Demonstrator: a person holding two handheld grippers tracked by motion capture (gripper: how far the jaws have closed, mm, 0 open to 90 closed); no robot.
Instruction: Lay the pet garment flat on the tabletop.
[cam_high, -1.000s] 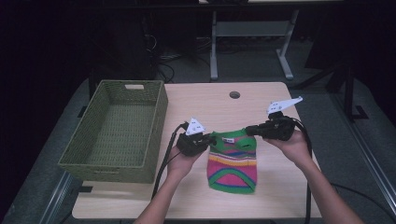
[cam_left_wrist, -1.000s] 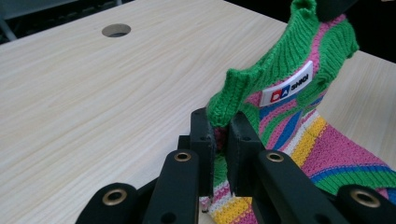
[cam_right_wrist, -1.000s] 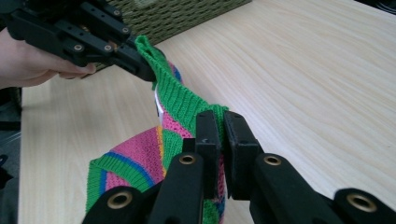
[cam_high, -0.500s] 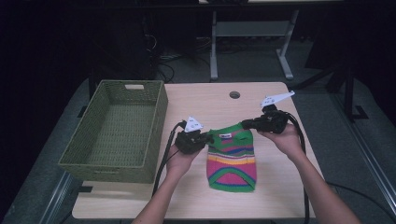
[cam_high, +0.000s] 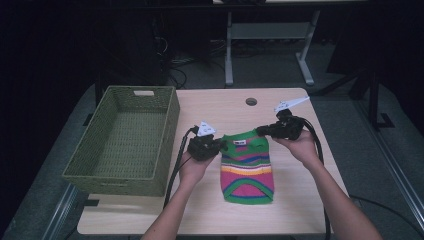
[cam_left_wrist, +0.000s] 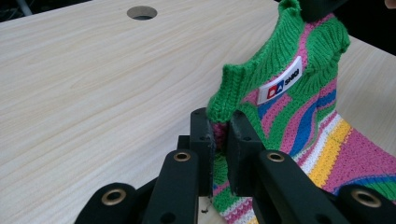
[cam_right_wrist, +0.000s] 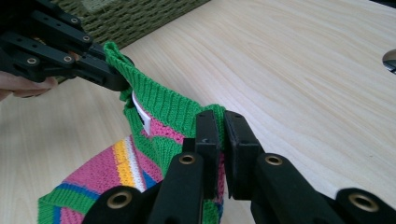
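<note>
On the light wooden bench (cam_high: 235, 107), a small striped knitted sweater (cam_high: 247, 167) lies a little right of the middle, its hem toward the person and its green collar end lifted slightly off the wood. To its left stands a green woven basket (cam_high: 167, 127), whose near-right corner comes close to the left gripper (cam_high: 220, 146); a strip of bare bench separates the basket's right wall from the sweater. Beyond the collar the bench is bare up to a round cable hole (cam_high: 251, 101) near the far edge. To the right of the sweater a narrower strip of wood runs to the bench's right edge, and the right hand (cam_high: 300, 146) sits over it. In front of the hem, open wood reaches the near edge.

The left gripper's fingers (cam_left_wrist: 203, 140) are clenched on the collar's left corner: in the left gripper view the green ribbing is pinched between the two black pads, with a white label (cam_left_wrist: 280, 85) just beyond. The right gripper (cam_high: 261, 131) grasps the opposite corner of the collar, and in the right gripper view its fingers (cam_right_wrist: 208, 135) are pressed on the green knit. The collar edge spans between the two grips, and the striped body trails back onto the bench.
</note>
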